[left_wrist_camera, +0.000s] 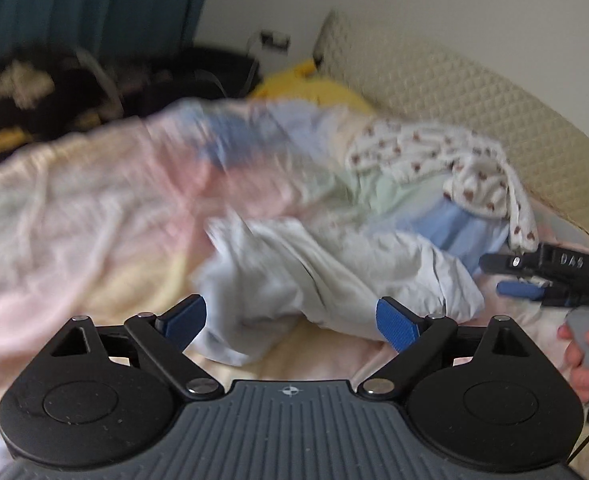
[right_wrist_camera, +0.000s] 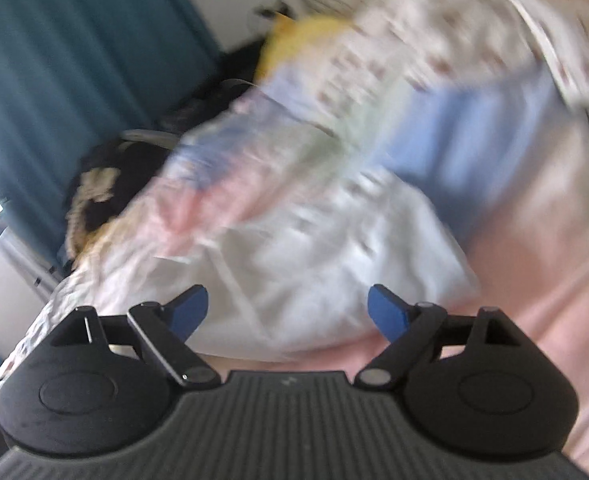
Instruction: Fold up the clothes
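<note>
From your left wrist camera, your left gripper [left_wrist_camera: 292, 322] is released, its blue pads spread wide with nothing between them. A crumpled white garment [left_wrist_camera: 326, 276] lies on the pastel bedsheet [left_wrist_camera: 74, 220] just ahead at twelve o'clock. Past it, at one o'clock, a dotted white garment [left_wrist_camera: 446, 164] drapes over a blue cloth [left_wrist_camera: 458, 228]. At three o'clock your right gripper [left_wrist_camera: 514, 290] enters, a hand [left_wrist_camera: 582, 354] on its handle; from here you cannot tell how its jaws stand. A yellow cloth [left_wrist_camera: 310, 88] sits at twelve o'clock by the quilted headboard [left_wrist_camera: 454, 80].

From your right wrist camera, badly blurred, your right gripper [right_wrist_camera: 288, 312] is released and empty, the white garment [right_wrist_camera: 334, 264] just ahead at twelve o'clock, the blue cloth [right_wrist_camera: 474, 140] at one o'clock.
</note>
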Tool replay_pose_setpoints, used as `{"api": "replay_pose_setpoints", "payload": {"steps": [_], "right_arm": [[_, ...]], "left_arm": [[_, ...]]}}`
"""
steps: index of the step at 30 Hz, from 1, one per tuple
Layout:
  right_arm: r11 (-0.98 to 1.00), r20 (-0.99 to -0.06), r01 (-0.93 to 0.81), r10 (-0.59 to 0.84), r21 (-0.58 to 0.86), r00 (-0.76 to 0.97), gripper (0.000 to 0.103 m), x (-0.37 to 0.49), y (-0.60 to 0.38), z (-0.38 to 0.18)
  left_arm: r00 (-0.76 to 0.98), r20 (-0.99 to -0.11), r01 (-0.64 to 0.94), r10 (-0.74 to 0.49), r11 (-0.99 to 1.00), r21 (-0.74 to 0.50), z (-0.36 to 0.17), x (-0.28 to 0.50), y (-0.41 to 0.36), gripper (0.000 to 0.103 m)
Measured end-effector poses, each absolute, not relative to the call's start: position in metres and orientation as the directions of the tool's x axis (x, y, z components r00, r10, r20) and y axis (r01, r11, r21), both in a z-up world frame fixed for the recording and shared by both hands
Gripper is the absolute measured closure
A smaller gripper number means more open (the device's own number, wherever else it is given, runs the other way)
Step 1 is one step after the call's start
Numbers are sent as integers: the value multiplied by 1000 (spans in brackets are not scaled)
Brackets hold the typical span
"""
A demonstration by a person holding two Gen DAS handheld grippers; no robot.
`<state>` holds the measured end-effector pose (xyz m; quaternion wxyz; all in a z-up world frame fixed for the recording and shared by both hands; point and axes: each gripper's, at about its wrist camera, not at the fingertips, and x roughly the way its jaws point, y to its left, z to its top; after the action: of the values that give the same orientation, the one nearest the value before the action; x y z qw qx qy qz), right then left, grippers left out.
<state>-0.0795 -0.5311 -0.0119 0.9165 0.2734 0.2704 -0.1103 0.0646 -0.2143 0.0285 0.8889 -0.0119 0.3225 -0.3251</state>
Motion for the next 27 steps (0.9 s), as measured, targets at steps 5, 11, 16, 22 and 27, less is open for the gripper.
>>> {"api": "replay_pose_setpoints", "payload": {"steps": [5, 11, 16, 22, 27], "right_arm": [[889, -457, 194, 19, 414, 889, 15, -69, -464, 45], [932, -356, 20, 119, 361, 927, 12, -57, -385, 96], [943, -312, -78, 184, 322, 932, 12, -51, -327, 90], [944, -262, -193, 264, 268, 928, 12, -44, -258, 82], [947, -242, -241, 290, 212, 926, 12, -36, -218, 62]], "left_arm": [[687, -494, 525, -533, 834, -169, 80, 37, -153, 7], [815, -396, 423, -424, 901, -96, 124, 1, -76, 3], [899, -319, 293, -299, 954, -68, 129, -26, -12, 1], [952, -269, 129, -143, 989, -70, 118, -45, 42, 1], [961, -261, 73, -95, 993, -94, 95, -53, 55, 0]]}}
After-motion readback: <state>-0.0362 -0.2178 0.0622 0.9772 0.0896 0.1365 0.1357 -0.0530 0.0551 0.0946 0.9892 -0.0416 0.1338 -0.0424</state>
